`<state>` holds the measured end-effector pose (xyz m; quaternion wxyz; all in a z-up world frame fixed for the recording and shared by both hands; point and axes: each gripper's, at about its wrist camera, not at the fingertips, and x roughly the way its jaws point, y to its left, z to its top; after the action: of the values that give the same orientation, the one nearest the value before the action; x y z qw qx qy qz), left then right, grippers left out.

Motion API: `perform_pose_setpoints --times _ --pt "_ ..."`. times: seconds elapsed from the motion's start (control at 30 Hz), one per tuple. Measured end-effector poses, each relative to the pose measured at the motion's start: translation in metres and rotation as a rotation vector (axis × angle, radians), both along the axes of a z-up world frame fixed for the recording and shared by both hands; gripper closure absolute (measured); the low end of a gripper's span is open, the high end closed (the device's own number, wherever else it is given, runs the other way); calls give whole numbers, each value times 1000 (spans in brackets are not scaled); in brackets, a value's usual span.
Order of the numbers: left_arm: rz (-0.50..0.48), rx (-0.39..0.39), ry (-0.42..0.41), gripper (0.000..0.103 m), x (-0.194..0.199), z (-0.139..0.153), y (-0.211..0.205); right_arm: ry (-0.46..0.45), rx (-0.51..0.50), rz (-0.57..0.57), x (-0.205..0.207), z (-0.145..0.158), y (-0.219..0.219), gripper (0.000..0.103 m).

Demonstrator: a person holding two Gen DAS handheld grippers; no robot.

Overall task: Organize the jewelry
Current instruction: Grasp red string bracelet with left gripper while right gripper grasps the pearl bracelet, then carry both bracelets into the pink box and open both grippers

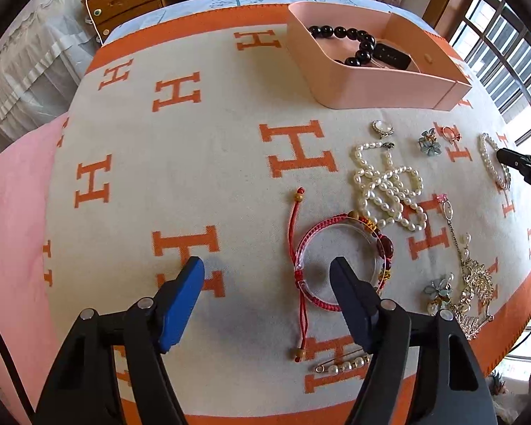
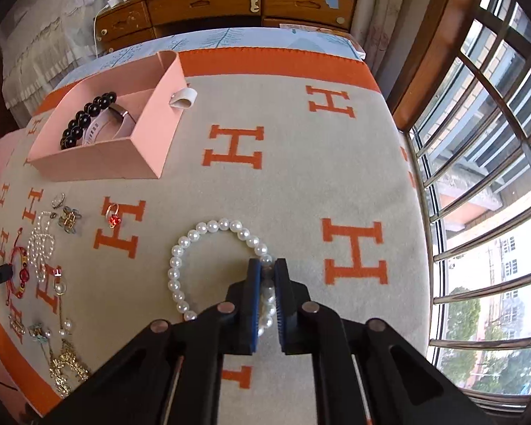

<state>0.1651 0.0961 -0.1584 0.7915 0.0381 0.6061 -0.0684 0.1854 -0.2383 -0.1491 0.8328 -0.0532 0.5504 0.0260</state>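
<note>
Clamping pearl bracelet (image 2: 209,248), right hand-held gripper (image 2: 267,265), left hand-held gripper (image 1: 269,269) apart, "H"-patterned blanket (image 2: 301,177)

A round pearl bracelet (image 2: 209,265) of white beads lies flat on the blanket, its lower-right arc pinched between the right gripper's (image 2: 267,265) fingers. A red braided bracelet (image 1: 340,265) with a clear bangle inside it lies flat under the left gripper (image 1: 270,269), whose right finger stands over the ring while the left one is clear of it. At one o'clock from it a long pearl necklace (image 1: 389,184) lies in loose loops. The pink box (image 1: 371,85) at twelve o'clock holds a black bead bracelet (image 1: 350,40).
</note>
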Motion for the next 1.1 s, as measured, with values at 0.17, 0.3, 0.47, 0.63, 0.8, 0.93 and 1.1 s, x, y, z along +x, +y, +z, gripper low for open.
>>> perform_pose_setpoints --times 0.17,0.3,0.47,0.63,0.8,0.93,1.1 --pt "-38 6 17 49 8 -2 -12 2 25 7 -3 2 1 96" --pt "-65 -2 30 88 12 1 -20 -12 85 2 -5 10 0 96" --pt "-55 -3 28 98 12 4 -27 -70 143 20 -11 36 8 96" --pt "-32 -24 -44 99 3 32 -25 -145 172 69 -15 69 27 96" --pt "-29 -32 -115 99 12 75 -32 -218 188 98 -7 103 41 96" --pt "-23 -29 -184 99 26 104 -31 -264 223 103 8 124 53 96" --pt "2 -15 -239 99 64 121 -41 -294 255 93 35 134 68 96"
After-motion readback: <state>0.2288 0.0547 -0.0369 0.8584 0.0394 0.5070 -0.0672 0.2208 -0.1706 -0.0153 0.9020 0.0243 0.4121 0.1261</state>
